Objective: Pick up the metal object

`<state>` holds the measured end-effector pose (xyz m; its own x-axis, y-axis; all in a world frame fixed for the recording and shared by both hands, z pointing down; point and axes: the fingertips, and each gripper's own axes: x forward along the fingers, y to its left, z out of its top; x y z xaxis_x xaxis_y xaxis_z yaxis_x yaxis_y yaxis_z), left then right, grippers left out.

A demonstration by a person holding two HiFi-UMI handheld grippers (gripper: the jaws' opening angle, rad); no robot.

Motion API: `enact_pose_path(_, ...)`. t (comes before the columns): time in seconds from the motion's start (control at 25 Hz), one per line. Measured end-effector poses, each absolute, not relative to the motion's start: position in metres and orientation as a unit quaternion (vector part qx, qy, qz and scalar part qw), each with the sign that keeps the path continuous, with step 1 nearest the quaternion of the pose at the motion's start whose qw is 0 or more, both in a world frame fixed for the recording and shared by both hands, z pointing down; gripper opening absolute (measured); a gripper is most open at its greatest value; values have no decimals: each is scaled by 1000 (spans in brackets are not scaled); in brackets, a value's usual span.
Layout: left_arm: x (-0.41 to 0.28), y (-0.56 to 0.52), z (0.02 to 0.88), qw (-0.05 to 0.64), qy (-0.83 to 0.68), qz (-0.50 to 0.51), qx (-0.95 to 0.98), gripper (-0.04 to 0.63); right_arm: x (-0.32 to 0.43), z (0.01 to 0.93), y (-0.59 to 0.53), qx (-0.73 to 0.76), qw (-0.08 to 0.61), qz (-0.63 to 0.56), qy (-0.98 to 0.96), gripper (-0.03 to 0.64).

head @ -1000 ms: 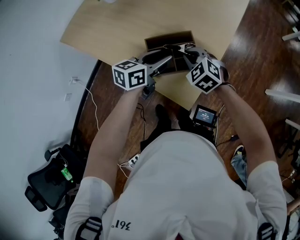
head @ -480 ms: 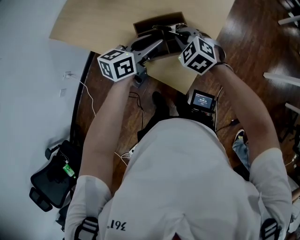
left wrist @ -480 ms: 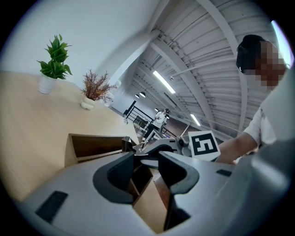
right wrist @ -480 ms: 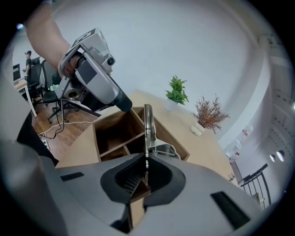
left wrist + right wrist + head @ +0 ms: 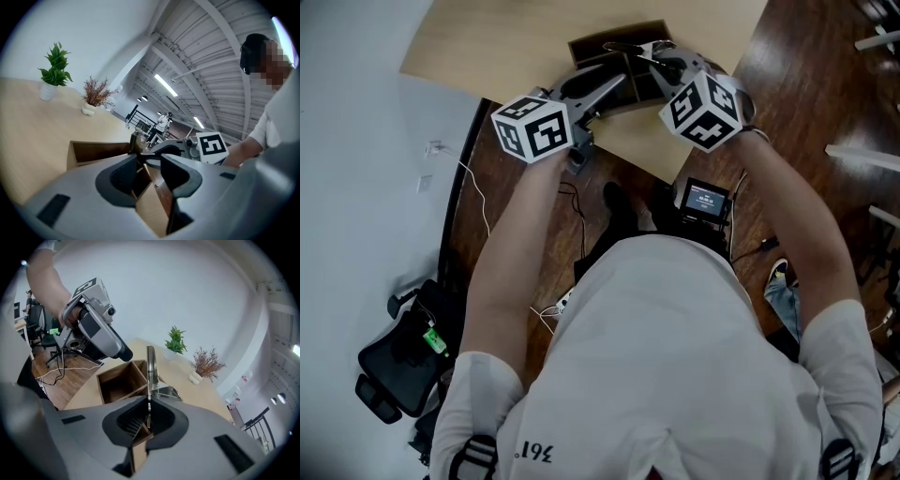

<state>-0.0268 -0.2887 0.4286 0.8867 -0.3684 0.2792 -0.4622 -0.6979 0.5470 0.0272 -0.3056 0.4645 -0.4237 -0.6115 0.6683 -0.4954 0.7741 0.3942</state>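
Since half a second ago the two grippers have barely shifted in the head view; the right one sits a touch lower and further right. The metal strip (image 5: 150,364) stands upright out of the right gripper (image 5: 148,400), whose jaws are pressed together on its lower end. It is held in the air over the near part of the box (image 5: 115,370), a dark wooden one with an inner divider. A second shiny piece lies just beside the strip's base; its shape is unclear. The left gripper (image 5: 149,160) points at the same spot from the person's left, its jaws a little apart. Whether they touch the metal cannot be told. The box rests near the front edge of a pale wooden table (image 5: 506,37).
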Motion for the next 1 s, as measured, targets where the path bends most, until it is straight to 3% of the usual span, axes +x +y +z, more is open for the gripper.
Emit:
enact_pose_path(0.12, -28, -286, 419, 309, -230, 66, 920, 156, 29, 454, -304, 340, 413, -67, -842, 6)
enact_pose_path(0.2, -30, -283, 414, 305, -236, 59, 921, 64, 32, 449, -301, 347, 407, -64, -843, 5)
enact_pose_path(0.44, -35, -275, 396, 288, -238, 47, 926, 6, 38, 434, -298, 366, 393, -59, -842, 5)
enact_pose_path(1.0, -36, -259, 342, 219, -239, 28, 945, 3, 47, 385, -289, 412, 341, -34, -845, 5)
